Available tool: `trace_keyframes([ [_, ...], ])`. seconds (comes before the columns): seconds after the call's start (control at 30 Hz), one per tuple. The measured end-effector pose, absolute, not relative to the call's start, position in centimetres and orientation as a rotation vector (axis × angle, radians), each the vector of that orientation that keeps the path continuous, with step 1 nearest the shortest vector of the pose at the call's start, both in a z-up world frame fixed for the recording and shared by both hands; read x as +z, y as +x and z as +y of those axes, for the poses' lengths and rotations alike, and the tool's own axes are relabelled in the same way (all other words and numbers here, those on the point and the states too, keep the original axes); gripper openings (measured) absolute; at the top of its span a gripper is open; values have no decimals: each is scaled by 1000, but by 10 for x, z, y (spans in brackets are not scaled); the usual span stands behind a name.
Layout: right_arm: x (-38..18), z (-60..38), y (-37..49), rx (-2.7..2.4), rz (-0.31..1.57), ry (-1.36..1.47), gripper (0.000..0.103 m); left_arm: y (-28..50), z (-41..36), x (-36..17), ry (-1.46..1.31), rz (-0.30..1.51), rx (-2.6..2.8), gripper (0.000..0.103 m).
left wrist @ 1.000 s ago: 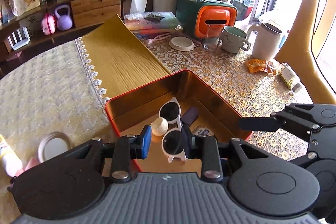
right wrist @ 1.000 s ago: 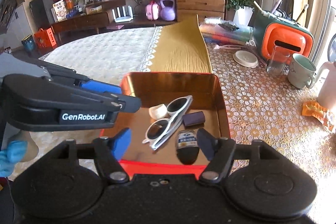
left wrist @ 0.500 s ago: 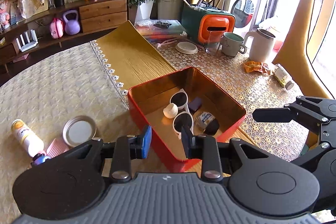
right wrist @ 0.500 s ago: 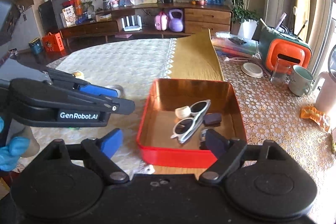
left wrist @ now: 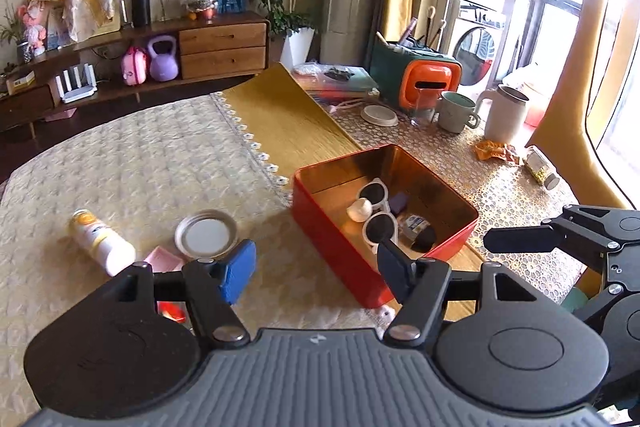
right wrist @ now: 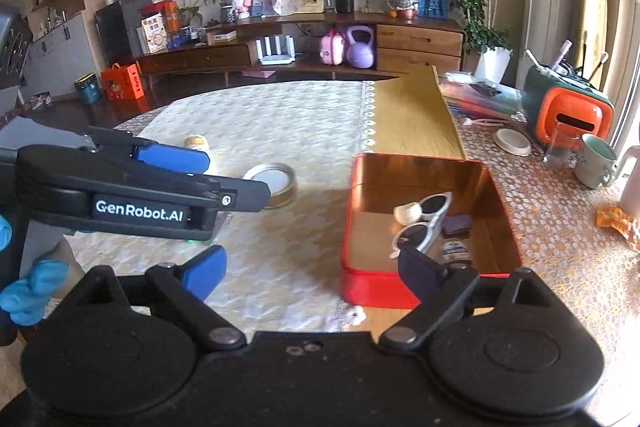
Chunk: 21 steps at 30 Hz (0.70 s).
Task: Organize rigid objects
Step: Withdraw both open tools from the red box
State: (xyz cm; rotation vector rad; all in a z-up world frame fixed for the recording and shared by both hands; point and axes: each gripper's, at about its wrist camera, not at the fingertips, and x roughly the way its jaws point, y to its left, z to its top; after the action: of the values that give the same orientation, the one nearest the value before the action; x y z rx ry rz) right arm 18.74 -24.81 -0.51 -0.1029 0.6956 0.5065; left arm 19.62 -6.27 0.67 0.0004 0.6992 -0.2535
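Rigid objects are partly sorted. The red tin, just ahead and right of the left tool, already holds four things: one pair of white sunglasses, one cream shell-like piece touching it, one dark purple block and one small labelled dark item. Judging by this, roughly half the job is done.

Left on the bench, ahead and left of that tool, are one white bottle lying on its side, one round lid and one pink flat piece, mostly hidden behind the blue finger. A red thing under the tool's linkage is too hidden to name.

Both tools are spread and hold nothing; the right tool hangs before the tin's near wall.
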Motion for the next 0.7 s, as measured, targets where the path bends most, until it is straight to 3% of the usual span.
trace_keyframes([
  [0.07, -4, -240, 184, 515, 694, -98, 94, 192, -52, 8, -5, 693, -240, 67],
  [0.2, -5, -226, 179, 543, 695, -94, 96, 183, -29, 8, -30, 682, -211, 82],
  [0.7, -20, -170, 172, 635, 683, -133, 103, 187, 58, -14, -68, 678, -3, 86],
])
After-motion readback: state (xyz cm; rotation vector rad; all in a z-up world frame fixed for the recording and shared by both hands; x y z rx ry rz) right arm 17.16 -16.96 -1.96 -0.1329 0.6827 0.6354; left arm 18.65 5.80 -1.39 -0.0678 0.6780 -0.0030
